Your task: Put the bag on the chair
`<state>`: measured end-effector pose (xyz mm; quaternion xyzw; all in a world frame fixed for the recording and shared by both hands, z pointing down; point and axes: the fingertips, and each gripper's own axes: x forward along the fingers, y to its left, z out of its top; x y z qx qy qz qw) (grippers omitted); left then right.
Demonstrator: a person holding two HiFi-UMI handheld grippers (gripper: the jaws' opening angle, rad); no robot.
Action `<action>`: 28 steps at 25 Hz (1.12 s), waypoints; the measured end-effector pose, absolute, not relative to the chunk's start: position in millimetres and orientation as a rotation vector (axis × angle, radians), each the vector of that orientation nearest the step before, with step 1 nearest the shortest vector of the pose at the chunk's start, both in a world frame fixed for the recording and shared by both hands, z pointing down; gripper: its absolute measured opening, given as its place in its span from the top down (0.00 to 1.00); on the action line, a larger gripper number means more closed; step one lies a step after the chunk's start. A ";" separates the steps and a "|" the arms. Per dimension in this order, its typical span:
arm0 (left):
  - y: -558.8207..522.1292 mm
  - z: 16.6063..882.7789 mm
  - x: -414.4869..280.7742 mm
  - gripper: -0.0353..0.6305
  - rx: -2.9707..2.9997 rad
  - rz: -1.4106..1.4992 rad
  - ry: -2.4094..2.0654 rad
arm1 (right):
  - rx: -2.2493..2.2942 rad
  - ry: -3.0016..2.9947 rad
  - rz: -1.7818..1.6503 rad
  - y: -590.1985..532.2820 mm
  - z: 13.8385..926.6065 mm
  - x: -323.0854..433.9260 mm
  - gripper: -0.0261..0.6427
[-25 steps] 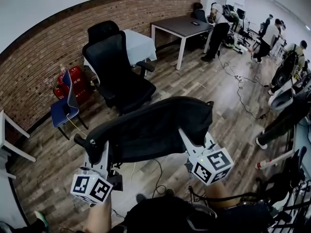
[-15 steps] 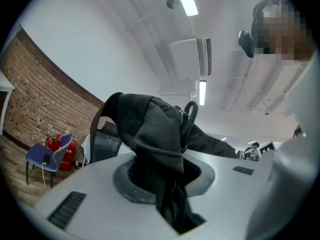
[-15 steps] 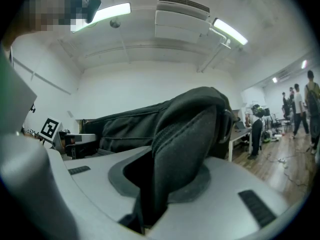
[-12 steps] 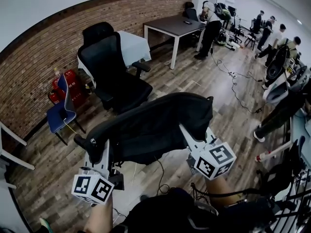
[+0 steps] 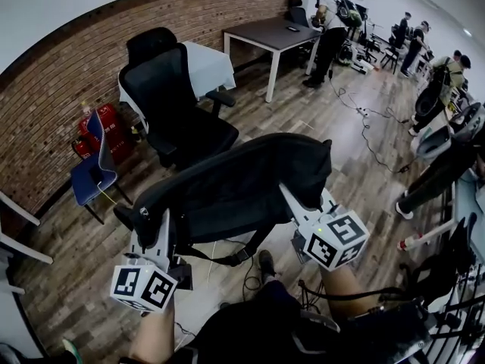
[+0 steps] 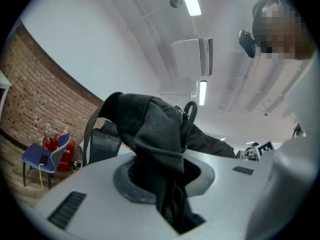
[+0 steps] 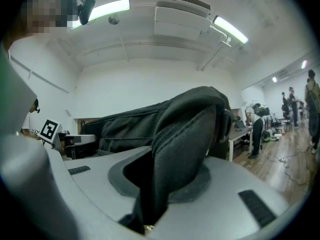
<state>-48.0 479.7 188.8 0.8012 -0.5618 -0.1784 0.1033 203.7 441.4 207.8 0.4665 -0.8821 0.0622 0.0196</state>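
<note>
Two hand-held grippers, the left (image 5: 157, 230) and the right (image 5: 292, 202), each clamp one end of the long black fabric bag (image 5: 242, 192), slung crosswise at frame centre, with the black office chair (image 5: 163, 89) beyond it, upper left, nearer the left one.

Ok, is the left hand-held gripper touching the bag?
Touching: the left gripper view shows the bag clamped between the jaws of the left hand-held gripper.

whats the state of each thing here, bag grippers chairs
bag: in the air, stretched between both grippers
left gripper: shut on bag
right gripper: shut on bag
black chair: upright, seat empty
blue chair: upright
</note>
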 end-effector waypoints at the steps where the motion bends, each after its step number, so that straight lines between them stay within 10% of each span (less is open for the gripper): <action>1: 473.3 189.2 -47.7 0.81 2.360 -0.523 -1.667 | 1.440 -2.745 0.195 433.8 209.2 203.7 0.83; 28: 282.9 197.5 19.0 0.81 2.178 -0.462 -1.933 | 1.137 -2.883 0.207 197.9 219.8 256.7 0.83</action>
